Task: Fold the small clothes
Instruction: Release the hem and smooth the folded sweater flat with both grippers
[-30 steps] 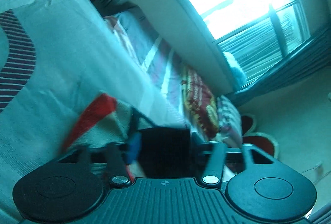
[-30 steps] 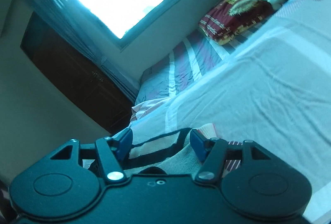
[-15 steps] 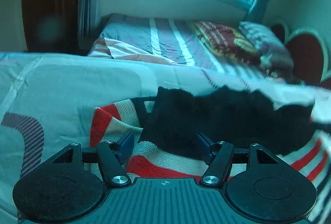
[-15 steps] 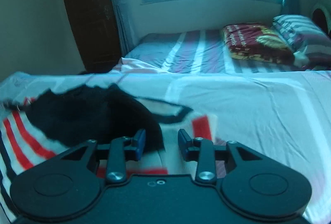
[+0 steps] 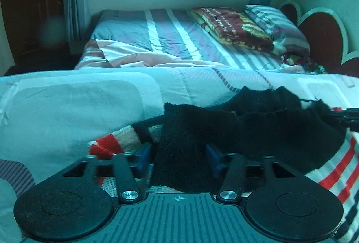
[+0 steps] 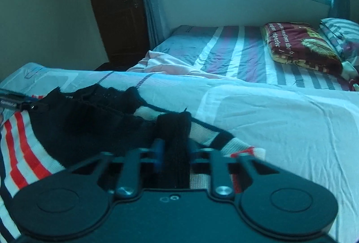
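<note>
A small knit sweater (image 5: 332, 171) with red, white and dark stripes lies on the near bed, a black knit part (image 5: 269, 130) folded over it. My left gripper (image 5: 178, 158) has a black sleeve end (image 5: 184, 144) between its blue pads (image 5: 143, 156); the jaws are closing and a thin gap still shows at the left pad. In the right wrist view the same sweater (image 6: 24, 148) lies at left. My right gripper (image 6: 176, 151) is closing, its pads pinching a black cuff (image 6: 175, 130). Each gripper's tip shows at the edge of the other view.
The pale bedcover (image 6: 280, 130) stretches right and ahead. Behind it is a second bed with a striped sheet (image 5: 170, 36), a dark red folded blanket (image 5: 233, 27) and a striped pillow (image 5: 276, 23). A window, curtains and a dark wooden wardrobe (image 6: 116, 7) stand behind.
Both views rolled from steeply tilted to level. Both pairs of jaws narrowed. Black knit fabric now sits between the pads of each gripper, and the right pads have closed on it.
</note>
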Demonstrator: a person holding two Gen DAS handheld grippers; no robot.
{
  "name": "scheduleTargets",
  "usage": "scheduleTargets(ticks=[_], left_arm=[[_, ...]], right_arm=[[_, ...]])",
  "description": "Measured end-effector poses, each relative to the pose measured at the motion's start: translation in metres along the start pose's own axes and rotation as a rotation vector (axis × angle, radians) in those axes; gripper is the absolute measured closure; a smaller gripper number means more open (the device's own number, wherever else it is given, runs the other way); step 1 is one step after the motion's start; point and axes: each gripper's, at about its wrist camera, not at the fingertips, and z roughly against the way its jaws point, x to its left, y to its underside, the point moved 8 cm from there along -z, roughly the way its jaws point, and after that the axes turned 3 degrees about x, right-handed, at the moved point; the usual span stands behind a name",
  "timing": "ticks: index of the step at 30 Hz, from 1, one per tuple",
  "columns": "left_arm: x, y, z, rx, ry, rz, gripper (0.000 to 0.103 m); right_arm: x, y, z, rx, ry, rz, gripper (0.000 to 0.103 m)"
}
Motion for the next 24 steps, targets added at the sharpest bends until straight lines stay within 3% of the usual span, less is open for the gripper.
scheduleTargets(ticks=[1,2,5,7,9,11,14,15,16,18,19,20,24], left_arm=[[0.002,-0.001,0.002,-0.014,-0.014,-0.002,0.089],[0.004,-0.002,0.007,-0.053,-0.024,0.008,0.098],[0.004,-0.005,0.034,-0.242,-0.059,0.03,0.098],[0.003,-0.003,0.038,-0.287,-0.097,0.05,0.098],[0.007,0.004,0.022,-0.238,-0.154,0.056,0.098],[0.008,0.011,0.004,-0.166,-0.203,0.033,0.097],[-0.004,0.008,0.004,-0.125,-0.266,-0.063,0.097],[-0.006,0.007,0.007,-0.127,-0.281,-0.085,0.085],[-0.005,0.007,0.014,-0.133,-0.301,-0.087,0.056],[-0.008,0.001,0.047,-0.235,-0.332,-0.054,0.029],[-0.016,-0.002,0.063,-0.301,-0.289,-0.047,0.026],[-0.03,-0.003,0.069,-0.313,-0.227,-0.047,0.026],[-0.11,0.0,0.042,-0.23,-0.031,-0.177,0.026]], right_arm=[[0.001,0.0,0.001,-0.011,0.011,0.014,0.097],[0.002,-0.001,0.002,-0.028,0.024,0.027,0.097],[0.001,-0.008,0.02,-0.134,0.064,0.029,0.097],[-0.004,-0.013,0.031,-0.195,0.086,0.008,0.097],[-0.014,-0.012,0.026,-0.184,0.141,0.003,0.098],[-0.027,0.0,0.003,-0.072,0.186,-0.019,0.097],[-0.026,0.002,0.006,-0.077,0.19,-0.017,0.089],[-0.024,0.0,0.01,-0.081,0.194,-0.009,0.078],[-0.021,-0.002,0.018,-0.101,0.236,0.021,0.071],[-0.006,-0.006,0.039,-0.162,0.277,0.092,0.07],[0.008,-0.007,0.045,-0.171,0.23,0.114,0.069],[0.025,-0.007,0.044,-0.156,0.156,0.147,0.069],[0.091,-0.01,0.008,-0.099,-0.015,0.244,0.075]])
